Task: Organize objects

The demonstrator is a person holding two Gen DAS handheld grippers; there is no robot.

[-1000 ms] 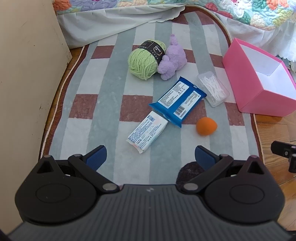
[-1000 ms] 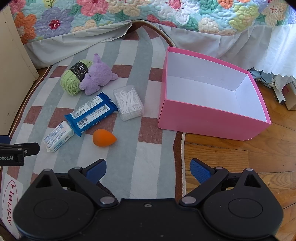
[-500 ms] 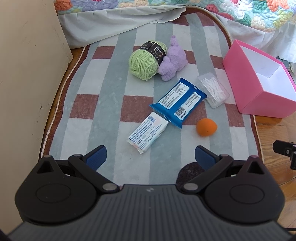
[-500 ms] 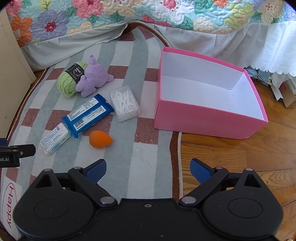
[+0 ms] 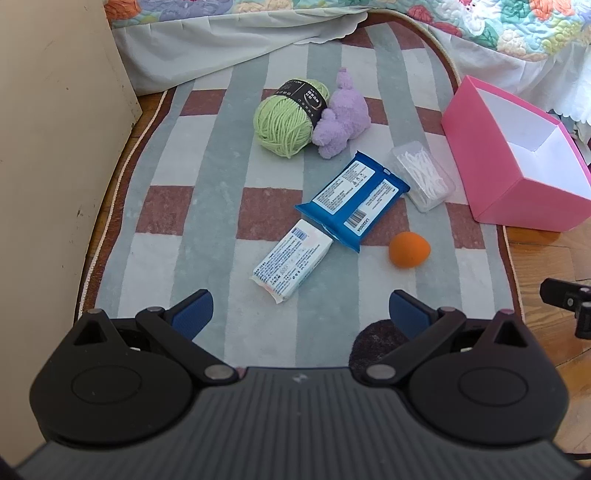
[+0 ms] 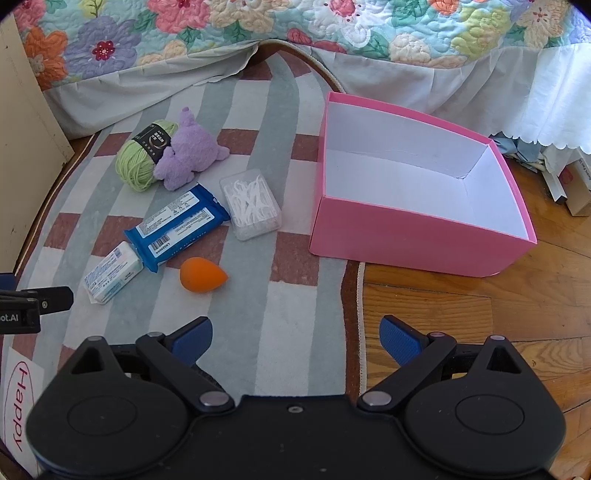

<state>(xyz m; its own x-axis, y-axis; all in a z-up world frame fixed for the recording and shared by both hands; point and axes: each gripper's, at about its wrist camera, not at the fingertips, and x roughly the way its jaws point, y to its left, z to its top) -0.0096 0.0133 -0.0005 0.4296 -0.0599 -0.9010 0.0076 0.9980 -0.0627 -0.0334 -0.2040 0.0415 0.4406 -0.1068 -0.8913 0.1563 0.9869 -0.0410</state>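
Hovering wide open and empty, both the left tool [image 5: 299,310] and right tool [image 6: 295,336] faced a soft, light orange makeup sponge [image 6: 201,279]; pinching its broad middle looked safest.

Bedroom floor of brown wood [image 6: 461,314] with sunlight on it. On top, a rug [image 5: 207,184] with grey, white and dark red squares and a rope edge. Behind, a bed with a flower quilt [image 6: 258,26] and a white frilly skirt [image 6: 517,85]. At the left, a cream cupboard side [image 5: 55,147]. Papers [image 6: 569,177] under the bed edge.
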